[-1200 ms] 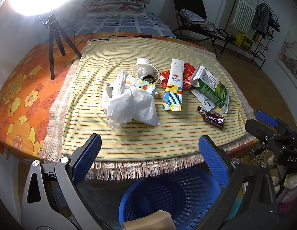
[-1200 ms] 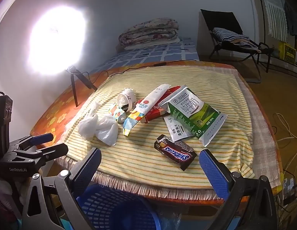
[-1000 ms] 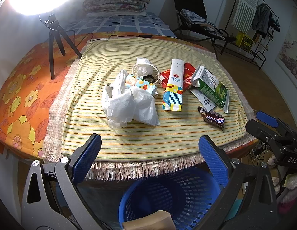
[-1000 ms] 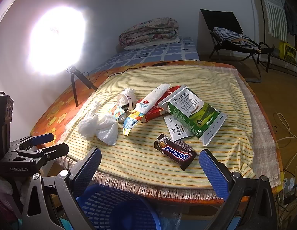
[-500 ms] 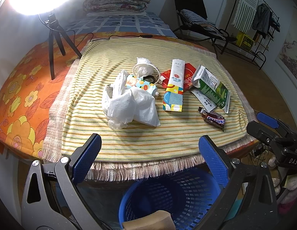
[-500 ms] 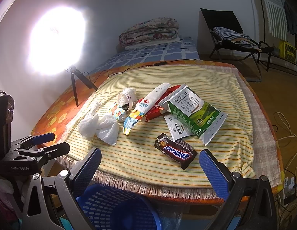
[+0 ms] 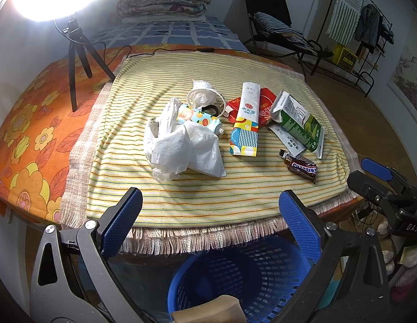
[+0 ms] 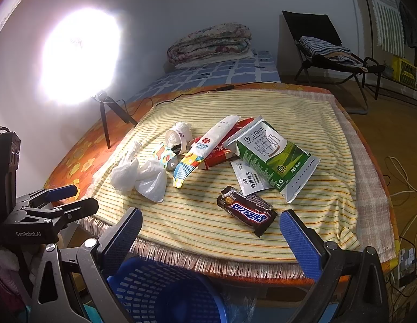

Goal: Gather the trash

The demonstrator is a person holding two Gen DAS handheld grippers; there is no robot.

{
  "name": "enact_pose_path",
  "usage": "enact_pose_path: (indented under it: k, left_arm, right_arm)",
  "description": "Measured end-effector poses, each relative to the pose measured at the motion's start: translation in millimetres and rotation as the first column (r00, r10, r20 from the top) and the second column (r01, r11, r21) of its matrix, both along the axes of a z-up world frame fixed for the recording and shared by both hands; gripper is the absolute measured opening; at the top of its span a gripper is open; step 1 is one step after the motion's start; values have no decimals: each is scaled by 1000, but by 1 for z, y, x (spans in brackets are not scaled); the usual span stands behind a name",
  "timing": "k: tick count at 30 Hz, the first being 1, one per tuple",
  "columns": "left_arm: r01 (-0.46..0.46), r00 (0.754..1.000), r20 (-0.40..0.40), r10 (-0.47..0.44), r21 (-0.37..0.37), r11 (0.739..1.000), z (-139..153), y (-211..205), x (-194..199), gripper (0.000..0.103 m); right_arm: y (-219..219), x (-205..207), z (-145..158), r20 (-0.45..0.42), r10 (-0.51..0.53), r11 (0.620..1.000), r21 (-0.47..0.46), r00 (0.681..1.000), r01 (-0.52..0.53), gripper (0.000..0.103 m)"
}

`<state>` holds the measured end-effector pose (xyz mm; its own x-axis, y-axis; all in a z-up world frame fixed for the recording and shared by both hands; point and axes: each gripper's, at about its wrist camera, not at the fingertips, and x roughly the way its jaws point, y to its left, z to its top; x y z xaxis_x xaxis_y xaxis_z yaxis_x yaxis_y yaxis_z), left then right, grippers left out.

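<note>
Nothing has shifted: both claws, left claw and right claw, stay released, with the trash ahead uncollected.

Table, striped cloth, scattered trash

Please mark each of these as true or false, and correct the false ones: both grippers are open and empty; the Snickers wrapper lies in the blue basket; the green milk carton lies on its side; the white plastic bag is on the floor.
1. Both grippers are open and empty. True: the left gripper and the right gripper hold nothing.
2. The Snickers wrapper is in the basket. False: the Snickers wrapper lies on the striped cloth; the blue basket stands below the table edge.
3. The green milk carton lies on its side. True.
4. The white plastic bag is on the floor. False: the white plastic bag lies on the cloth.
</note>
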<state>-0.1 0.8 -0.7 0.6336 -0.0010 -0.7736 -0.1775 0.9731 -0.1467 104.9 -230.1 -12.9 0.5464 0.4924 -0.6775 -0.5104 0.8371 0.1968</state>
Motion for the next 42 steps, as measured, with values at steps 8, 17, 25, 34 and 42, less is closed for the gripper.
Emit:
enact_pose_path:
  k: [8,17,25,34,42]
  left_arm:
    - [-10,1000,0,10,6,1000,-7,7,4,103]
    - [-37,998,-54,37,9,999,-4,23,12,103]
    - [-44,999,-37,40,-128,991,-6,45,25,103]
    - [-86,994,-77,77,-133,987,-20,66,50,98]
    - [-116,984,-152,87,-191,975,-47,75,75,85]
  right_arm:
    - [-3,0,-2,-5,-9,1000,0,1000,9,103]
    - [-8,6,-14,-7,-6,1000,-28,1000,6,103]
    - [0,30,-24,-108,89,994,-52,990,-95,102]
    - [19,62,-49,-185,184,967,-140,965,-211,96]
    - [28,82,-73,-207,224,939,-216,952,-268,89]
